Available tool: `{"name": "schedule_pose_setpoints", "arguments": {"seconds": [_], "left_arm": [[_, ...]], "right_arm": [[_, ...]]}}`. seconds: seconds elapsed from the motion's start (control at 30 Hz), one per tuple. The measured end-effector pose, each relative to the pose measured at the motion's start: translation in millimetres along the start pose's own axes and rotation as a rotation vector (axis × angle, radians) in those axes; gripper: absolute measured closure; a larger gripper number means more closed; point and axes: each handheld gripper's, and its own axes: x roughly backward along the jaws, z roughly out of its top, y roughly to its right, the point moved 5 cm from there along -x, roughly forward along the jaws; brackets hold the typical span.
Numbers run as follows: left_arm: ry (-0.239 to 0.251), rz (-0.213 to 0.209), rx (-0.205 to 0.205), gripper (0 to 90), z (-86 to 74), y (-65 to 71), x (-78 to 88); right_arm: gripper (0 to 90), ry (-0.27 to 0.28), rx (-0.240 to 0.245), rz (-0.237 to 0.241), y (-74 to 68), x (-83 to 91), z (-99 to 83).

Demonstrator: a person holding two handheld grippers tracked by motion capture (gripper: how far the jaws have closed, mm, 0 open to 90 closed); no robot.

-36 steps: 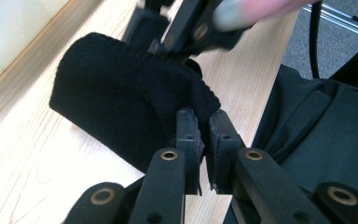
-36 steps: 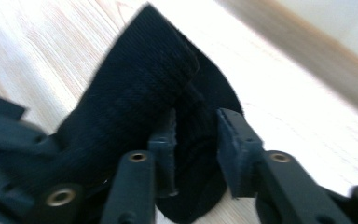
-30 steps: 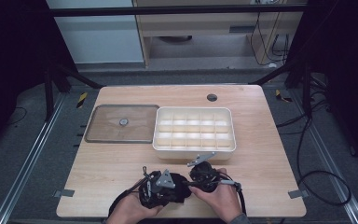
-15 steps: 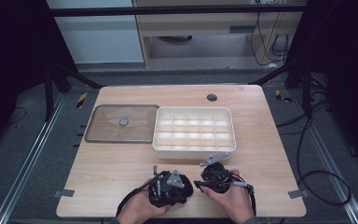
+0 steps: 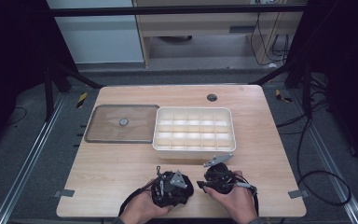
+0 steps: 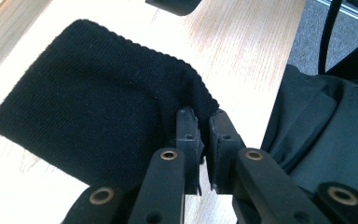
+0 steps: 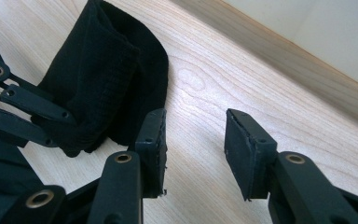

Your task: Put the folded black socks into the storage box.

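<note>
A black knitted sock lies folded on the wooden table near its front edge. In the left gripper view my left gripper is shut on the sock's edge, the cloth bunched between the two pads. In the high view the left gripper sits in the person's left hand, close beside the right gripper. The right gripper stands open over bare wood, its jaws just right of the sock and not touching it. The left gripper's black linkage rests against the sock's far side.
A white compartment tray stands just beyond the grippers, its wall close to the right gripper. A flat brown tray with a small knob lies to its left. The person's dark clothing hangs at the table's front edge.
Both hands have shifted a little to the right along the front edge. The right gripper has also come slightly nearer the person. Jaw openings look the same.
</note>
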Motion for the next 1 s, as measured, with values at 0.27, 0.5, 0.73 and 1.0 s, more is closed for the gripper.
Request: {"name": "schedule_pose_setpoints", "arguments": {"seconds": [0.27, 0.5, 0.73, 1.0], "left_arm": [[0.008, -0.005, 0.008, 84.1, -0.4, -0.7, 0.1], [0.008, -0.011, 0.017, 84.1, 0.0, -0.7, -0.9], [-0.001, -0.021, 0.009, 84.2, -0.3, -1.0, -2.4], [-0.009, -0.023, 0.011, 84.4, 0.5, 0.5, -5.4]], "right_arm": [[58.2, 0.01, -0.007, -0.007, 3.0, 4.1, -0.8], [57.5, 0.012, -0.009, -0.006, 3.9, 4.0, -2.0], [57.6, 0.004, -0.005, 0.0, 1.2, -1.7, -2.6], [57.7, 0.003, -0.002, -0.001, 1.3, 0.4, -2.8]]}}
